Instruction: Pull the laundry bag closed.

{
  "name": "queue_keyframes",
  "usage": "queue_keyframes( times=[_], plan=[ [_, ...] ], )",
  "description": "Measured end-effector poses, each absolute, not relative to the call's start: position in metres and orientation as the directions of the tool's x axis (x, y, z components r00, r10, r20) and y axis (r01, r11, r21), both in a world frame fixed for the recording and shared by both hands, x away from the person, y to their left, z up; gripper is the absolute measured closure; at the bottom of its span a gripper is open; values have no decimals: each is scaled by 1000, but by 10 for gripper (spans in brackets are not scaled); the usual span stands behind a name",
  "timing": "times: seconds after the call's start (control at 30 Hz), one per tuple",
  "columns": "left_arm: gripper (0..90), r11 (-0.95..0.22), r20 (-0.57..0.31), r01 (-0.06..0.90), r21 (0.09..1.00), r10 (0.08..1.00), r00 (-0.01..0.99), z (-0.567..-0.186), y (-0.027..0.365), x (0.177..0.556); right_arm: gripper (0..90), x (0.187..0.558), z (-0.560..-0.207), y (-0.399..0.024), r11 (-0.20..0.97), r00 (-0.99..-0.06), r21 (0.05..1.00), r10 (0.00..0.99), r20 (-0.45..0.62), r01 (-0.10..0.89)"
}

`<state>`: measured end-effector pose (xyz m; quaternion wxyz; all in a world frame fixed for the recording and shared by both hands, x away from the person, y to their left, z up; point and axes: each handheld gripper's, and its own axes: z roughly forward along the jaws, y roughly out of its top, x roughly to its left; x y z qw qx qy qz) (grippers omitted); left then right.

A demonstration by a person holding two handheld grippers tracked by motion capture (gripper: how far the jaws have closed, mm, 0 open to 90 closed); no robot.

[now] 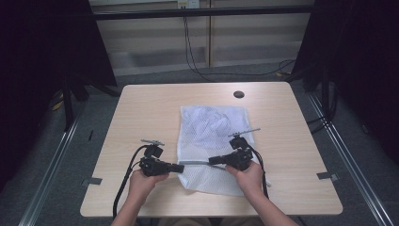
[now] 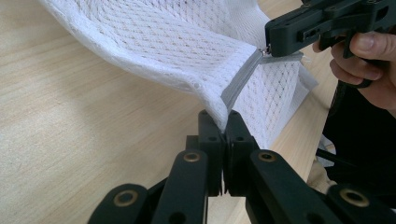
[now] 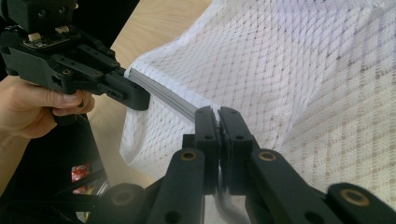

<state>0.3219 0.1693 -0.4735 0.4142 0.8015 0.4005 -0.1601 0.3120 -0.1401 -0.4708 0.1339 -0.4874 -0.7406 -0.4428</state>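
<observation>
A white mesh bag (image 1: 211, 125) lies flat in the middle of the wooden table (image 1: 141, 108), with a grey zipper (image 1: 195, 163) along its near edge. My left gripper (image 1: 181, 167) is shut on the bag's left corner at the zipper's end. My right gripper (image 1: 211, 160) is shut on the zipper a little to the right, facing the left one. In the left gripper view, the mesh bag (image 2: 177, 42) rises from my left gripper (image 2: 225, 119), and the zipper (image 2: 240, 77) runs up to my right gripper (image 2: 269, 46). In the right gripper view, my right gripper (image 3: 218, 114) pinches the zipper (image 3: 163, 91) near my left gripper (image 3: 140, 99).
A dark round grommet hole (image 1: 238, 94) sits near the table's far edge. Black cables (image 1: 193, 52) hang behind the table and run over the floor. Dark curtains stand on both sides. Metal brackets (image 1: 327, 176) stick out at the table's near corners.
</observation>
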Motion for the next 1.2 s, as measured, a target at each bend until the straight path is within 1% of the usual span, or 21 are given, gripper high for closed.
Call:
queue_keyframes(
  times=[0.1, 0.2, 1.2],
  plan=[
    [884, -334, -581, 776, 535, 521, 625, -474, 170, 322, 871, 312, -471, -141, 135, -492, 530, 610, 621, 837],
    [884, -340, -583, 773, 536, 513, 630, -474, 171, 322, 871, 312, -472, -145, 122, -480, 523, 608, 632, 843],
    [884, -337, -584, 776, 533, 517, 625, -473, 170, 322, 871, 310, -473, -153, 122, -486, 531, 607, 629, 839]
  ],
)
